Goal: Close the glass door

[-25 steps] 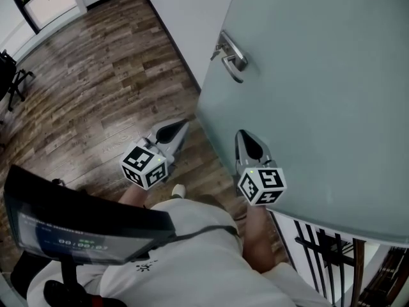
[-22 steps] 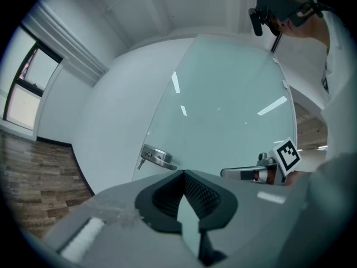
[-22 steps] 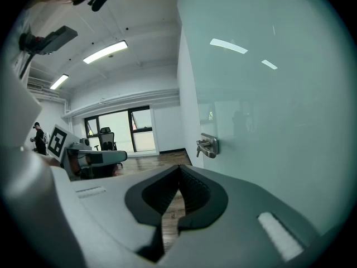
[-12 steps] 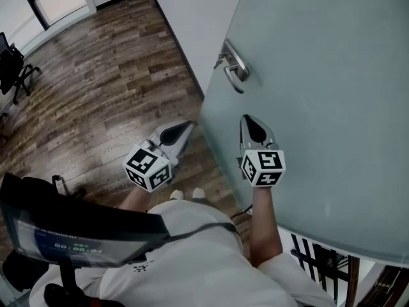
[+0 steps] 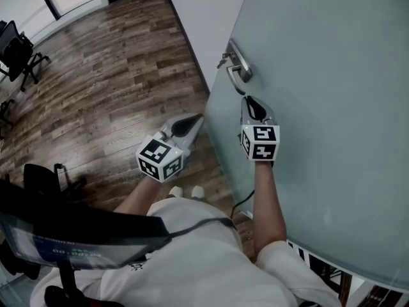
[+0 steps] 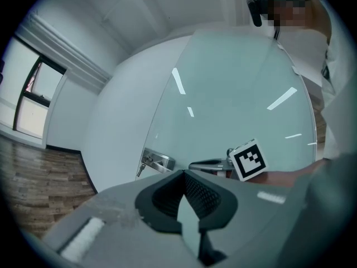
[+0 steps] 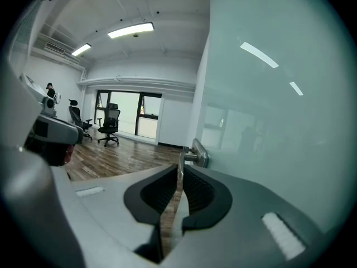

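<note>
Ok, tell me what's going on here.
A person stands at a frosted glass door with a gripper in each hand. The right gripper points at the silver lever handle, just short of it; its fingers have just begun to part, nothing between them. The left gripper hangs shut and empty beside the door's edge.

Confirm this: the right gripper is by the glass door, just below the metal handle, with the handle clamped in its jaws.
Not clamped. The right gripper is by the glass door, just below the handle, but the right gripper view shows the handle ahead of its jaws, which have just been opening to a thin slit with nothing between them.
</note>
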Demonstrator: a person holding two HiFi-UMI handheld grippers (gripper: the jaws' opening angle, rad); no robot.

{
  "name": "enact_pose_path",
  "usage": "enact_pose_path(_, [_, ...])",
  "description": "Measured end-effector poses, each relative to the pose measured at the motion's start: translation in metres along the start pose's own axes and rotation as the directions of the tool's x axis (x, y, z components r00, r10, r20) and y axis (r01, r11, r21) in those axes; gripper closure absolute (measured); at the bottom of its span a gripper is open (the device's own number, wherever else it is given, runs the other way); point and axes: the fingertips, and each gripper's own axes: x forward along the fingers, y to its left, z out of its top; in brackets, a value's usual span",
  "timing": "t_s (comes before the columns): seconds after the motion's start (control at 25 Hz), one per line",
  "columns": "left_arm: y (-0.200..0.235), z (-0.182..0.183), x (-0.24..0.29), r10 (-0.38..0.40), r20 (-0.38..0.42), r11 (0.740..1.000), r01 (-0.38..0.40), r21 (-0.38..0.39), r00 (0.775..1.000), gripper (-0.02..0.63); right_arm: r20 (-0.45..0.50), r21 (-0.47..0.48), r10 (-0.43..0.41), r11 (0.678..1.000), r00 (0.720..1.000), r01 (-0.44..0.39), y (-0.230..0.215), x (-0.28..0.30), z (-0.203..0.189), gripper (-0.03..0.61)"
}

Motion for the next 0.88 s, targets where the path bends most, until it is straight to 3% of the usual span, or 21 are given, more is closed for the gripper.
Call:
enact_pose_path(0.08, [-0.001,0.0,0.007,0.0,0.002,1.0,0.0,-0.001,1.0,0.612,-0.015,-0.005,0.001,1.0,1.0,-0.001,-0.004,0.01,-0.005,0.53])
enact_pose_path(0.28, [-0.008,-0.003,0.014,-0.004,-0.006,1.0,0.004,-0.006,1.0,0.612,-0.094,-0.033,0.023,0.999,0.995,-0.026,-0.005,0.035,-0.023,0.392])
enact_pose_path(0.44, [-0.007,-0.01,0.008,0.009,-0.018,1.0,-0.009,-0.015,1.0,0.612,-0.139,-0.035,0.035,0.999,0.99,-0.041,-0.001,0.054,-0.032,0.357])
enact_pose_path(0.76, [-0.013,-0.017,-0.013,0.034,-0.024,0.999,-0.035,-0.016,0.999,0.612,-0.186,0.006,0.037,0.999,0.982,-0.037,0.0,0.066,-0.046,0.35])
enact_pose_path(0.88, [-0.013,-0.02,-0.019,0.045,-0.028,0.999,-0.046,-0.016,0.999,0.612,-0.189,0.02,0.007,1.0,0.982,-0.004,-0.007,0.065,-0.049,0.414])
